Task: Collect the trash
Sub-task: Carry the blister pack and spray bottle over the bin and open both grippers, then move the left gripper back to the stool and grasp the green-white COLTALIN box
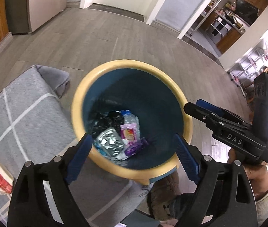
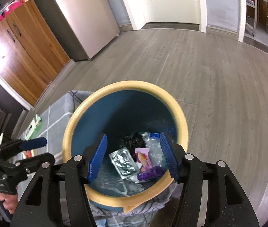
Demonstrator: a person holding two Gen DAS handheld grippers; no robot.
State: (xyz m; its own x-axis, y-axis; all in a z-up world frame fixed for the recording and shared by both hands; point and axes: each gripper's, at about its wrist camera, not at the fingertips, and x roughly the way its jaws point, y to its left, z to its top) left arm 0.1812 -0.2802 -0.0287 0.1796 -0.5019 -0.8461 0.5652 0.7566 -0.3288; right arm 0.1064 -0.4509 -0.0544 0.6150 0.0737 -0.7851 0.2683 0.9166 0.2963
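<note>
Trash (image 1: 115, 136) lies at the bottom of the blue bin (image 1: 88, 87): light, crinkly foil and wrappers, a thin crushable bottle; pinch by edges. Left hand-held gripper (image 1: 132, 158) and right hand-held gripper (image 2: 134, 156) hover above, jaws apart, empty.

Bin mouth: the bin (image 2: 181, 111) is open, its upper part unobstructed.
Bin bottom: filled with trash (image 2: 134, 160).
Left side: a sofa (image 1: 26, 113) stands just beside the bin.
</note>
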